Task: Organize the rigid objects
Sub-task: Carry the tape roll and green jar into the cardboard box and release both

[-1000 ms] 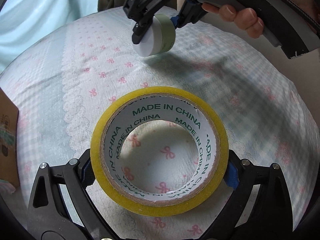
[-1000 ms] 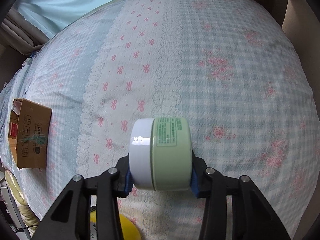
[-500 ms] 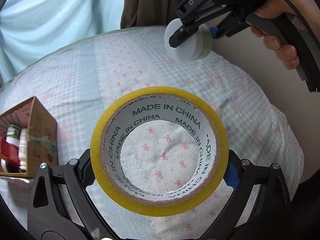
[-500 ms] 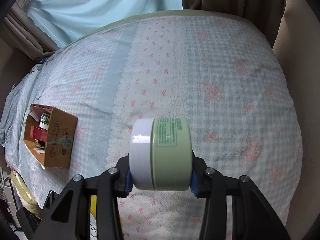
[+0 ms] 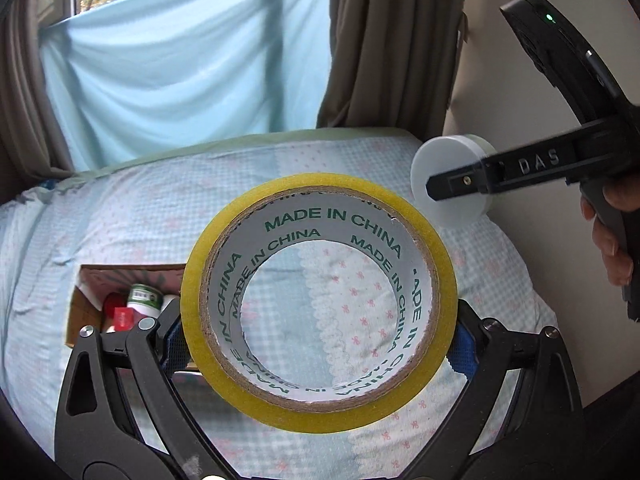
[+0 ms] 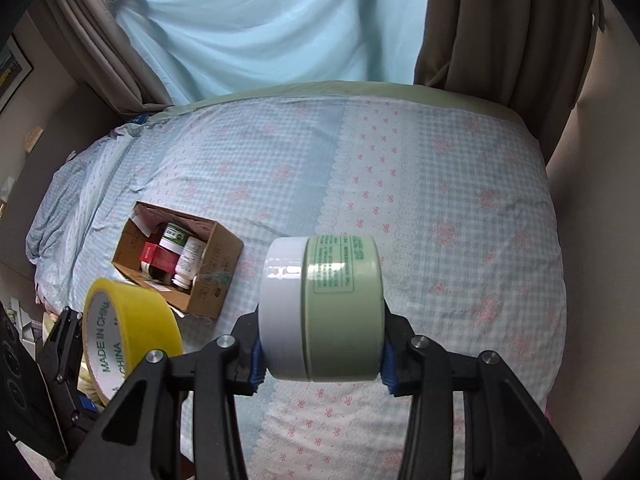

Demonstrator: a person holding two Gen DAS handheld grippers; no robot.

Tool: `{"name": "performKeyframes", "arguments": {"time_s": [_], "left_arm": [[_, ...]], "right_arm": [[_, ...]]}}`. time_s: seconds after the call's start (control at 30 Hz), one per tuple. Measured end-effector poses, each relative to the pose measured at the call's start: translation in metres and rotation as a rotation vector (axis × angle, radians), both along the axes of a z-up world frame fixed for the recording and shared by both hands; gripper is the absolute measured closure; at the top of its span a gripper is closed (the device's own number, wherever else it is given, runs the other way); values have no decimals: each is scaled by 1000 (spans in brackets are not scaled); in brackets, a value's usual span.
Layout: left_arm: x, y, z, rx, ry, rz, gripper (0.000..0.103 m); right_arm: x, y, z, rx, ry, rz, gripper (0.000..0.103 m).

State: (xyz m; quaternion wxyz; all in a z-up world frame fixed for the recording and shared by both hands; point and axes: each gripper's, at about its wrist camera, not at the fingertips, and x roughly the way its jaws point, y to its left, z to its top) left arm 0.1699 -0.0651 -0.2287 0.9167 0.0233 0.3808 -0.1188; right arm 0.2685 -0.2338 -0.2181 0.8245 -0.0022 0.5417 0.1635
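My left gripper [image 5: 318, 344] is shut on a yellow tape roll [image 5: 400, 392] printed MADE IN CHINA, held high above the bed. The roll also shows in the right wrist view [image 6: 136, 316] at lower left. My right gripper [image 6: 322, 356] is shut on a pale green jar with a white lid [image 6: 340, 312], held on its side above the bed. The jar's lid [image 5: 448, 172] shows in the left wrist view at the right. An open cardboard box [image 6: 216, 276] holding bottles and a red pack lies on the bed; it also shows in the left wrist view [image 5: 76, 312].
The bed [image 6: 440, 184] has a blue checked cover with pink bows. A light blue sheet [image 6: 272, 28] hangs over the window behind it, with brown curtains [image 6: 500, 28] on both sides. A wall [image 6: 592, 160] runs along the bed's right edge.
Both grippers have risen and drawn back from the bed with their objects. The cardboard box and window have come into view. The right gripper now sits to the right of the tape roll.
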Motion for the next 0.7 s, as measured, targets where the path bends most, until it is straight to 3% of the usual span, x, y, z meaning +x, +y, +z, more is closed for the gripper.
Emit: {"name": "performKeyframes", "arguments": {"time_s": [0.3,0.47,0.7], "left_arm": [[5,82,55,-22,-17,133,6],[17,143,62,-15,1,164,6],[52,229,42,-28,62,154,6]], "right_arm": [[-13,66,44,25,-45,96,63],[-13,107,40,45,-33,98,63],[-4,170,18,73,19,28,63]]}}
